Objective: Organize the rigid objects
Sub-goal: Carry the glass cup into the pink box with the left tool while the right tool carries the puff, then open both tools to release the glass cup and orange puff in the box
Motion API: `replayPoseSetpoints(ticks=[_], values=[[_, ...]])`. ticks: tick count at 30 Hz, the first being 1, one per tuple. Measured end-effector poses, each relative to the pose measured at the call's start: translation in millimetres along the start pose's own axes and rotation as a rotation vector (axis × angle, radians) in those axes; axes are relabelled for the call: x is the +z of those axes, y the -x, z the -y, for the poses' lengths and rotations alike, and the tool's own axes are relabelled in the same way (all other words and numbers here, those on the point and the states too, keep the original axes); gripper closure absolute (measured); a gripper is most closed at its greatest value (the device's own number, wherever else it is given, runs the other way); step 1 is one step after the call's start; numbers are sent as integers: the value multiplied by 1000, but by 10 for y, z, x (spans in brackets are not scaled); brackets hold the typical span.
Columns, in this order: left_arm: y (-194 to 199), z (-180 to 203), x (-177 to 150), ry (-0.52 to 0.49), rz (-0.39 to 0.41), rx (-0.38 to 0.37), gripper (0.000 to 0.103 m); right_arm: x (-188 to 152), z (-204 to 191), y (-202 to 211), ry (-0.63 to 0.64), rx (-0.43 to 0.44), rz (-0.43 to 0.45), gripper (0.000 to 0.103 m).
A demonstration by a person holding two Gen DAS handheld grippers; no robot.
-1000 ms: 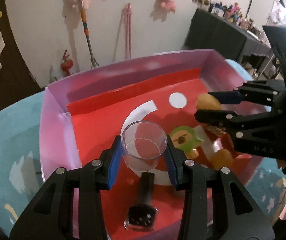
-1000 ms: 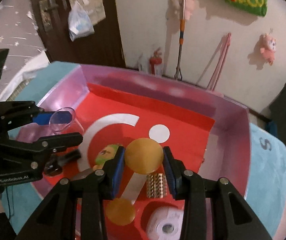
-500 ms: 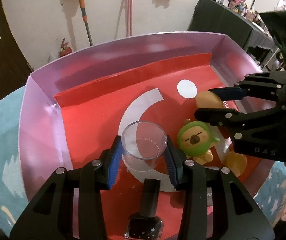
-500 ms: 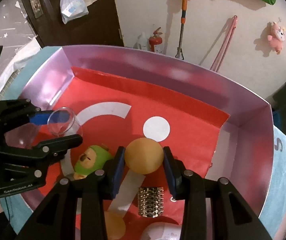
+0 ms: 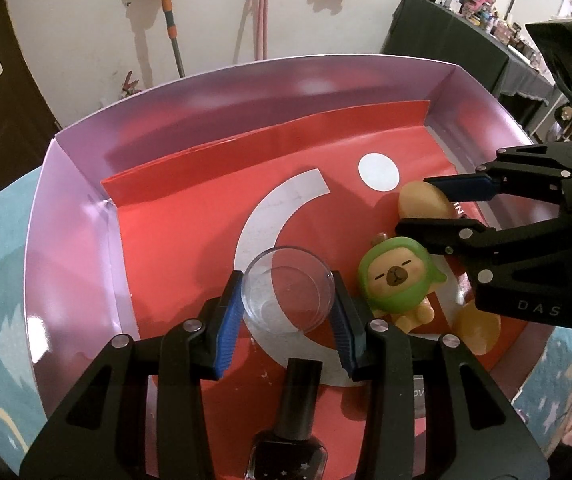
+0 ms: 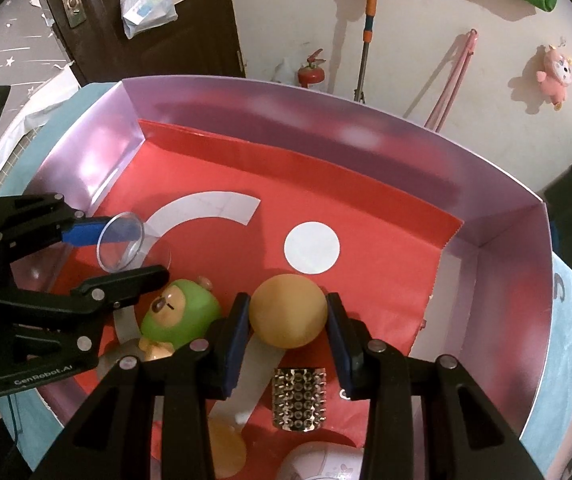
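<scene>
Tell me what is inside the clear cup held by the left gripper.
The clear cup looks empty: through its wall and base only the box's red floor and white arc show. The blue pads cover its sides, so those parts stay unseen.

Left hand-held gripper (image 5: 288,304) tilts steeply downward, its blue pads (image 5: 228,320) pressed on either side of a clear cup (image 5: 288,294), jaws narrow and clamped. Right hand-held gripper (image 6: 288,330) points steeply down too, blue pads squeezing an orange ball (image 6: 288,310) between them. The two sit close, side by side, fingers angled toward each other.
</scene>
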State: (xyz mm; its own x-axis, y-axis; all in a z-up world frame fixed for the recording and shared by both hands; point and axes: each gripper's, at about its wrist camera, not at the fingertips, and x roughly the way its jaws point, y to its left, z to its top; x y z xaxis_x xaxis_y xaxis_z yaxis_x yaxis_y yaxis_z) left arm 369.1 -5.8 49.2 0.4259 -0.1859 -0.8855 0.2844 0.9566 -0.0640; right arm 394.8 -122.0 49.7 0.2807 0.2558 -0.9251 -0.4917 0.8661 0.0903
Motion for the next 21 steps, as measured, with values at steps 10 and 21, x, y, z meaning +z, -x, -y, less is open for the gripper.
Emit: replayPoseSetpoints(ticks=[10, 21], values=[[-7, 28, -30, 7, 0, -2, 64, 15, -28, -21, 0, 3, -1, 62], [15, -8, -22, 21, -2, -11, 51, 18, 3, 3, -7, 11, 1, 61]])
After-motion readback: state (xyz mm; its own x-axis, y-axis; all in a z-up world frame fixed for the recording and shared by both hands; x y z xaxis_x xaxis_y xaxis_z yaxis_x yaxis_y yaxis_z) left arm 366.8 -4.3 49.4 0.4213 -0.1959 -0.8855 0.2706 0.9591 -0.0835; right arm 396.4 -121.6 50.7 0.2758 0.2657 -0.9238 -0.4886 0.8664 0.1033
